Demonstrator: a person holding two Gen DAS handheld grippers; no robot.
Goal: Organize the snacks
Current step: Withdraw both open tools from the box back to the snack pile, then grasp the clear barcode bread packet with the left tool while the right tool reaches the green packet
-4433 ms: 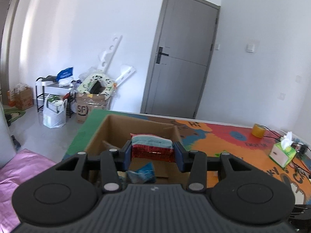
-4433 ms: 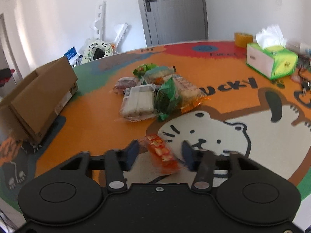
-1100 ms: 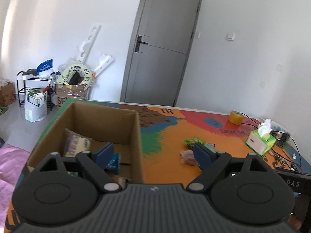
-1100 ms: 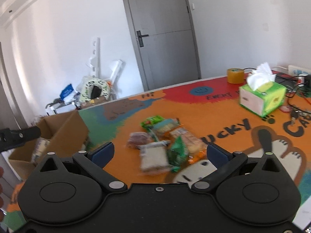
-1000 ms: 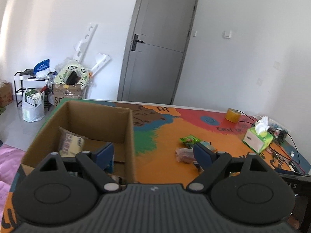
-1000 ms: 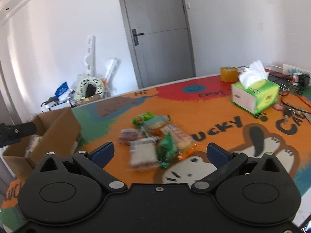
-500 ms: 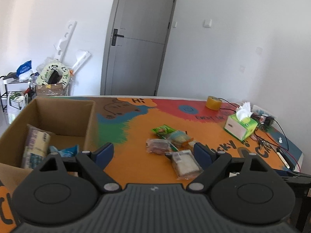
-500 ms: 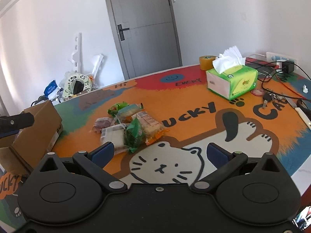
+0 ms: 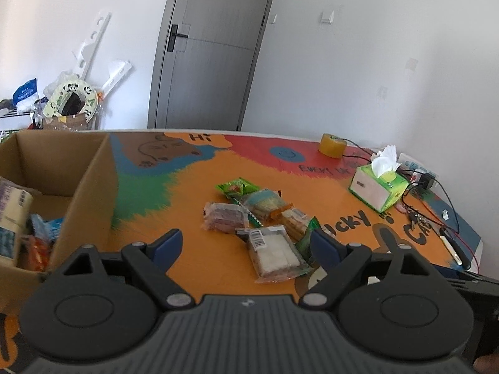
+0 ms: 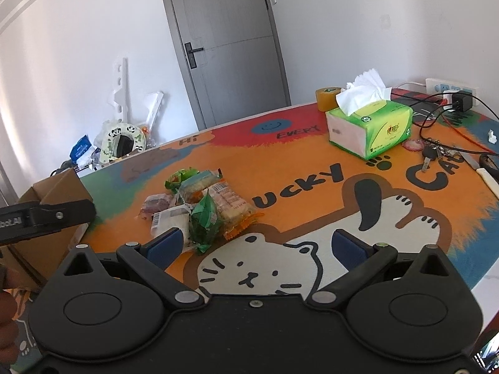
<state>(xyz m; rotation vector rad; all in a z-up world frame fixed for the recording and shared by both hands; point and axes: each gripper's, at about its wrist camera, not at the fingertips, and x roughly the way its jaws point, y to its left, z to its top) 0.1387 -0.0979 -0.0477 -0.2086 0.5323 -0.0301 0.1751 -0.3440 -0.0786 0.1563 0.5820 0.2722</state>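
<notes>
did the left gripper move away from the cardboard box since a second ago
Yes. The left gripper has swung right, off the cardboard box and toward the snack pile.

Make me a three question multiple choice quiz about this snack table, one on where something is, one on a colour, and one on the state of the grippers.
1. Where does the cardboard box stand relative to the snack pile, seen from the left wrist?
A. left of it
B. right of it
C. on top of it

2. What colour is the tissue box?
A. blue and black
B. green and white
C. plain red

3. How does the left gripper stand?
A. shut on a snack
B. open, holding nothing
C. shut and empty

Answers:
1 A, the box fills the left edge while the pile lies mid-table.
2 B, green sides with white ends.
3 B, its fingers stand wide apart above the mat; the right gripper does too.
</notes>
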